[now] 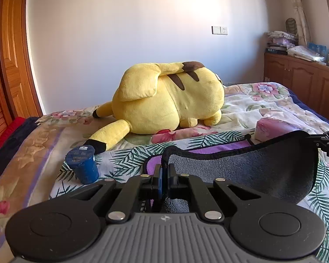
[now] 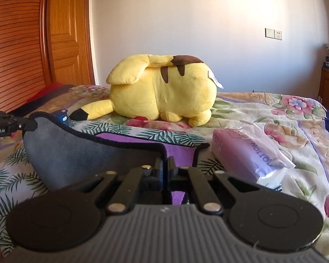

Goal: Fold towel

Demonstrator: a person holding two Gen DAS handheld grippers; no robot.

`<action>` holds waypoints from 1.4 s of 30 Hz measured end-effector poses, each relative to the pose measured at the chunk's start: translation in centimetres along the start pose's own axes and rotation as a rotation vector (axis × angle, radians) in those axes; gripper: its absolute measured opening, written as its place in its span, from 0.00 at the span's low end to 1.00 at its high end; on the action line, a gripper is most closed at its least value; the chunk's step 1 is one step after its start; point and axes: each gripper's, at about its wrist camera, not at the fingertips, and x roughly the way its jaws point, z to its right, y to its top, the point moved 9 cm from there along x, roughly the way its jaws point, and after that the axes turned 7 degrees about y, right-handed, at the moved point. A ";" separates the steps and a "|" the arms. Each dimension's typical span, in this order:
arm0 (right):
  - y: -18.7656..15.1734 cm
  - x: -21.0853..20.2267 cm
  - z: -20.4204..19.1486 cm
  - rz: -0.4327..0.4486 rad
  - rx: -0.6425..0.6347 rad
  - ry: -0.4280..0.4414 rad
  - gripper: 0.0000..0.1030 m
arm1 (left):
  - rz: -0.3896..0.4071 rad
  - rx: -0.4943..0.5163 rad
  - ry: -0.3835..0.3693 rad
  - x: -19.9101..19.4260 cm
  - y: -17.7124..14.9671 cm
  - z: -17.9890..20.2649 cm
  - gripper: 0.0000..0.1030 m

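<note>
The towel [image 1: 247, 171] is grey on one side and purple on the other, with a black hem. Its near edge is lifted above the bed and sags between my two grippers. My left gripper [image 1: 164, 166] is shut on one near corner of the hem. My right gripper [image 2: 164, 162] is shut on the other near corner; the towel [image 2: 81, 153] hangs to its left, purple side [image 2: 142, 140] lying flat behind. The right gripper's tip [image 1: 326, 141] shows at the left wrist view's right edge, the left gripper's tip [image 2: 17, 125] at the right wrist view's left edge.
A big yellow plush toy [image 1: 168, 100] lies on the floral bedspread [image 1: 252, 105] behind the towel. A blue cup [image 1: 82, 166] stands left of the towel. A pink tissue pack [image 2: 247, 155] lies to its right. Wooden wardrobe doors [image 2: 33, 43] stand left, a cabinet [image 1: 300, 76] right.
</note>
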 end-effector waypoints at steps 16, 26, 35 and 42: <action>2.4 1.9 1.1 0.052 -0.032 -0.002 0.04 | 0.052 0.005 0.020 2.7 2.3 -0.4 0.04; 4.7 3.4 1.6 0.097 -0.068 -0.016 0.04 | 0.086 0.044 0.021 3.8 4.9 -0.3 0.04; 5.6 5.6 2.2 0.102 -0.114 -0.042 0.04 | 0.098 0.059 0.048 6.1 5.5 -0.2 0.04; 5.2 7.9 3.5 0.087 -0.119 -0.074 0.04 | 0.087 0.057 0.074 9.0 5.3 -0.4 0.04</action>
